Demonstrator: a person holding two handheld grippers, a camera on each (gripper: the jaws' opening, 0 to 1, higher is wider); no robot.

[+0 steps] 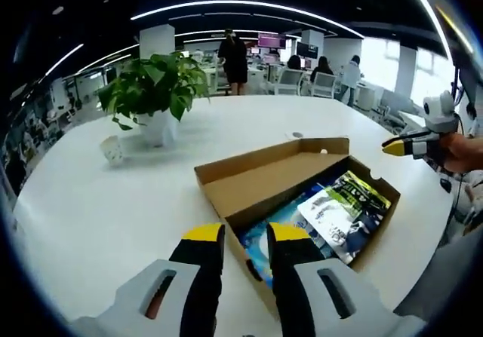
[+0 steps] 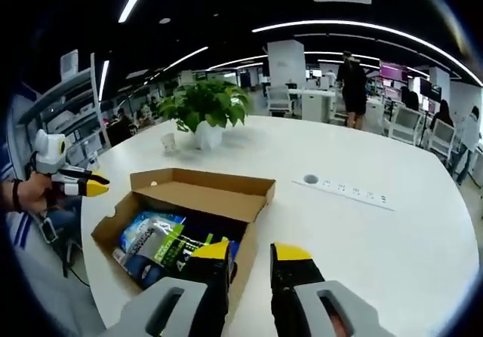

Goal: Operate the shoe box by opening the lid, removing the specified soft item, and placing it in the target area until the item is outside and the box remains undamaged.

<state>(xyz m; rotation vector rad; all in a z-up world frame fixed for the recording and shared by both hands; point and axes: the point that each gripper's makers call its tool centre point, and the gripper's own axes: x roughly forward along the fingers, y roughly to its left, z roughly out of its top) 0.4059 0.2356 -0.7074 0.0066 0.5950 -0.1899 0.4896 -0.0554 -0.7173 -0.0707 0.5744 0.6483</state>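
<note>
An open cardboard shoe box point(image 1: 226, 173) lies on the round white table point(image 1: 113, 216), its lid point(image 1: 264, 177) folded back along the far side. Inside lie soft packets: a blue one point(image 1: 281, 222) and a white, green and black one point(image 1: 346, 205). My left gripper point(image 1: 247, 235) hovers at the box's near corner, jaws a little apart with nothing between them. My right gripper point(image 2: 250, 254) sits over the opposite side of the box point(image 2: 249, 201), open and empty, above the packets point(image 2: 162, 243). Each gripper shows in the other view, hand-held off the table edge: the right one point(image 1: 392, 148), the left one point(image 2: 94, 184).
A potted plant point(image 1: 155, 88) and a small white cup point(image 1: 112, 150) stand beyond the box. A power strip point(image 2: 343, 190) is set into the table. People and chairs point(image 1: 302, 81) fill the office behind. The table edge curves close to both hands.
</note>
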